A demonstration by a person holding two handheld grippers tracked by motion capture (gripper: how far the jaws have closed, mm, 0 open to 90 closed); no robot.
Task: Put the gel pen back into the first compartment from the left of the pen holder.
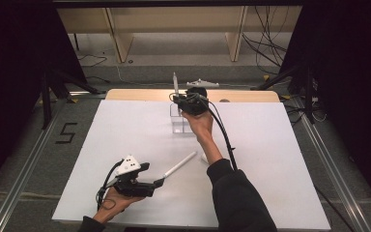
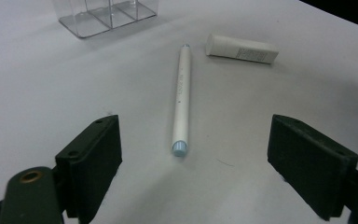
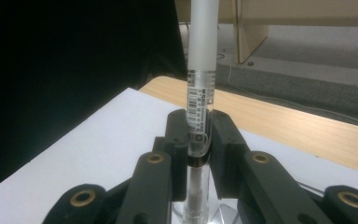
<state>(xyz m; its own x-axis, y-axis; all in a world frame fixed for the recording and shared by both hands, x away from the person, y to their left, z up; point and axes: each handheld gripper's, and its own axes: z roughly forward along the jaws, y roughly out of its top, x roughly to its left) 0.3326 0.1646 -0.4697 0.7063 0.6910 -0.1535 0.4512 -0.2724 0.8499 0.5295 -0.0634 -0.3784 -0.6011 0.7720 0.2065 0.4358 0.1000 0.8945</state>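
While the right gripper (image 3: 199,140) stands over the far middle of the white table (image 1: 125,135), its 2 jaws are clamped on a clear pen (image 3: 200,93) held upright, its frosted white cap pointing up. In the high view the pen (image 1: 175,82) rises just above the clear organiser (image 1: 181,123), a small compartmented box beneath the gripper; whether its lower tip is inside a compartment is hard to tell, since the hand covers it. The left gripper (image 1: 159,182) rests low near the table's front edge, its jaws spread wide apart with nothing between the pads. Just ahead of it lies a white pen (image 2: 182,100) flat on the table, its pale blue end toward the jaws. Beyond that pen lies a short white tube (image 2: 241,48), apart from it, and the organiser (image 2: 107,14) stands farther off.
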